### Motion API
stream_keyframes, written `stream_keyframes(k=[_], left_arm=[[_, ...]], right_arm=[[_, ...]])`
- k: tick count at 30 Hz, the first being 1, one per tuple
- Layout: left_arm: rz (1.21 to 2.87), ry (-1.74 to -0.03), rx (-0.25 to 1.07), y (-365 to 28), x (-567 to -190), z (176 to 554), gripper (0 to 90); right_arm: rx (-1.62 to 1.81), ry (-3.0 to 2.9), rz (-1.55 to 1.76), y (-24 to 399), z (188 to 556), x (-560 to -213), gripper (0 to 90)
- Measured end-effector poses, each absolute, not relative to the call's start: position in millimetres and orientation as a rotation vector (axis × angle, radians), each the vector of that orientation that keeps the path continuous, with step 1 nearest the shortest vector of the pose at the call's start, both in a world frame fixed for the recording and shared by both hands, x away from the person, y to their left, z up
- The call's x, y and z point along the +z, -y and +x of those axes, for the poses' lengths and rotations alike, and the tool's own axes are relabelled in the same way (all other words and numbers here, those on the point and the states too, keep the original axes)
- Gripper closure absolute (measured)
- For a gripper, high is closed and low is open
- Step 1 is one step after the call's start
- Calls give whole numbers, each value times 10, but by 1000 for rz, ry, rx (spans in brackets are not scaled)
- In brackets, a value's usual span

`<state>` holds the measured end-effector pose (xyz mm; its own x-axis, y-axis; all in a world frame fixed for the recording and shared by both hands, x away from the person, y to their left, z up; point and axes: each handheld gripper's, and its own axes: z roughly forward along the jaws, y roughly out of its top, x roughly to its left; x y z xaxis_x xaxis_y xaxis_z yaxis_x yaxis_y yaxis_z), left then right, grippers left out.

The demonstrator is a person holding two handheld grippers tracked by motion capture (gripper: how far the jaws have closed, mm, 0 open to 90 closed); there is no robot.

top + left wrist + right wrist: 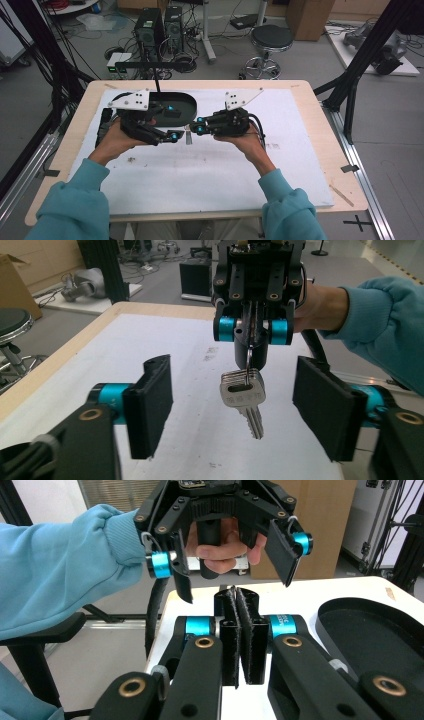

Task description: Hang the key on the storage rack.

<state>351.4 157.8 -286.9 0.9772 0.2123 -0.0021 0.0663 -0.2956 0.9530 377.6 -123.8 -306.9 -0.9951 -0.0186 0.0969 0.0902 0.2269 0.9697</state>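
Right claw (254,332): pressed tight on a ring, with the keys (243,396) hanging under it.
Left claw (234,555): wide apart, holding nothing, one pad on each side of the keys.
Keys: in the air above the white worktop (165,335).
Black tray (375,635): close by.

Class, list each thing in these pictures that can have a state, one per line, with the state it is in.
right gripper: shut on the key ring, held above the table.
bunch of keys: hanging from the ring, clear of the table.
left gripper: open, jaws either side of the keys, not touching.
black tray: lying flat, empty.
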Motion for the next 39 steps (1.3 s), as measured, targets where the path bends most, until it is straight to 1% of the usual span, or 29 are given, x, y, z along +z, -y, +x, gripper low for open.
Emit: stream_keyframes(k=[2, 6, 16, 20, 26, 30, 39], left_arm=[[1874, -196, 143, -1575, -2868, 3515, 405], [1878, -187, 139, -1576, -2863, 3512, 476], [1891, -170, 97, -1561, -2866, 3506, 628], [1898, -167, 92, -1560, -2864, 3516, 666], [1892, -176, 73, -1553, -2855, 3522, 747], [1899, -180, 66, -1549, -2858, 3526, 781], [1902, -181, 50, -1549, -2858, 3532, 827]], right_arm=[[-1896, 2390, -74, 1238, 3770, -3068, 884], [-1898, 2389, -68, 1234, 3773, -3070, 884], [-1895, 2374, -58, 1219, 3778, -3080, 884], [-1900, 2368, -55, 1217, 3781, -3081, 884], [-1897, 2362, -57, 1217, 3789, -3087, 884], [-1890, 2361, -57, 1220, 3786, -3084, 884], [-1895, 2356, -58, 1216, 3796, -3092, 884]])
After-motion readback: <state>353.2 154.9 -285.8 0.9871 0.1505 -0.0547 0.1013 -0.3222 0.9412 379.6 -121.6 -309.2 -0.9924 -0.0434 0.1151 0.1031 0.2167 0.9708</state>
